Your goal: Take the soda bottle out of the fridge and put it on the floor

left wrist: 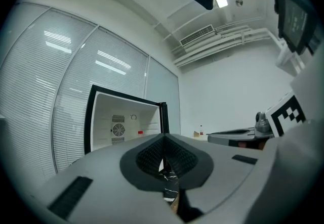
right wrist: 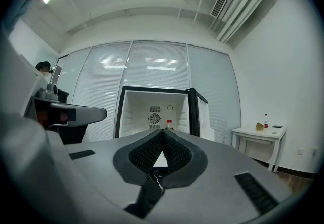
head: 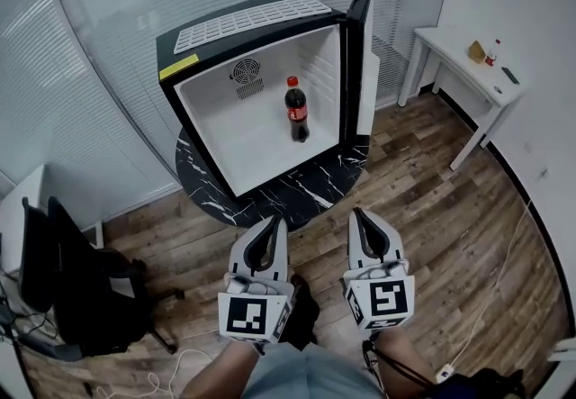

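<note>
Soda bottle [head: 297,109], upright by the right wall of the open fridge [head: 207,95]; my left gripper [head: 273,224] and right gripper [head: 361,215] both closed, empty: I should open the right wide, enter level, clamp mid-body.

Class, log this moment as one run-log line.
fridge: open | soda bottle: upright inside | left claw: shut, empty | right claw: shut, empty
</note>
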Demonstrator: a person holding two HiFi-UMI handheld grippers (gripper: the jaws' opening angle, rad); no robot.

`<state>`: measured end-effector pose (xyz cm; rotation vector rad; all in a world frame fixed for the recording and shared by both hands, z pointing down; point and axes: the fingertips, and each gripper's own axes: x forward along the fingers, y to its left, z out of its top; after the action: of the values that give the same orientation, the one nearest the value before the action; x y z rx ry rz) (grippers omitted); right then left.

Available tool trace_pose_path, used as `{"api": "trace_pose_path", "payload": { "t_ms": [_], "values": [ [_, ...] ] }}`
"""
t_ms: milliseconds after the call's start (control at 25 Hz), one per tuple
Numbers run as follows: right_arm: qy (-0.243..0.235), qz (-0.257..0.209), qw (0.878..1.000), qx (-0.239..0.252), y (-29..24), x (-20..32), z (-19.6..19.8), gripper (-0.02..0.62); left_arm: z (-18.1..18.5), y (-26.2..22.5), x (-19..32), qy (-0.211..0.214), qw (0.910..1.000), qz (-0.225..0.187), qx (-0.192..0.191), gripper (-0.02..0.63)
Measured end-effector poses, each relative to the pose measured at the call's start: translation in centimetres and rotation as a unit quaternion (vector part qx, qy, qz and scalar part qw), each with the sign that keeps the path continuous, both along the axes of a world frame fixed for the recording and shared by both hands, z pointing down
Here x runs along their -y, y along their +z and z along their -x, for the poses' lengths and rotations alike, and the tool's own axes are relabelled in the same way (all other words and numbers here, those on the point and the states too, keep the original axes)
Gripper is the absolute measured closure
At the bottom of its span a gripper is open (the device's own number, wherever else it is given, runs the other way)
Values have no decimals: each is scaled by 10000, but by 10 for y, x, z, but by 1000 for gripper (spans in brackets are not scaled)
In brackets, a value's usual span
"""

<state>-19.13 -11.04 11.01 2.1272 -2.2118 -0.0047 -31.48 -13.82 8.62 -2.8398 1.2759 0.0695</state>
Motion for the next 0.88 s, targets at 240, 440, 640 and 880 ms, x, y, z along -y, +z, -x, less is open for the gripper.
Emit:
{"api": "trace_pose_path", "payload": {
  "t_ms": [240,440,640,880],
  "values": [
    [-75,131,9999,-11,9,58,-20,582,-21,9,60,-52,9999,125,-21,589],
    [-190,173,9997,0,11,116,-33,581,-39,12,118,-120,9997,194,-42,589],
    [-253,138,9996,44,11,169,-44,581,-53,14,171,-221,9996,168,-11,589],
    [-505,-21,9987,61,1,213,-42,581,-63,3,208,-274,9996,26,23,589]
  ]
}}
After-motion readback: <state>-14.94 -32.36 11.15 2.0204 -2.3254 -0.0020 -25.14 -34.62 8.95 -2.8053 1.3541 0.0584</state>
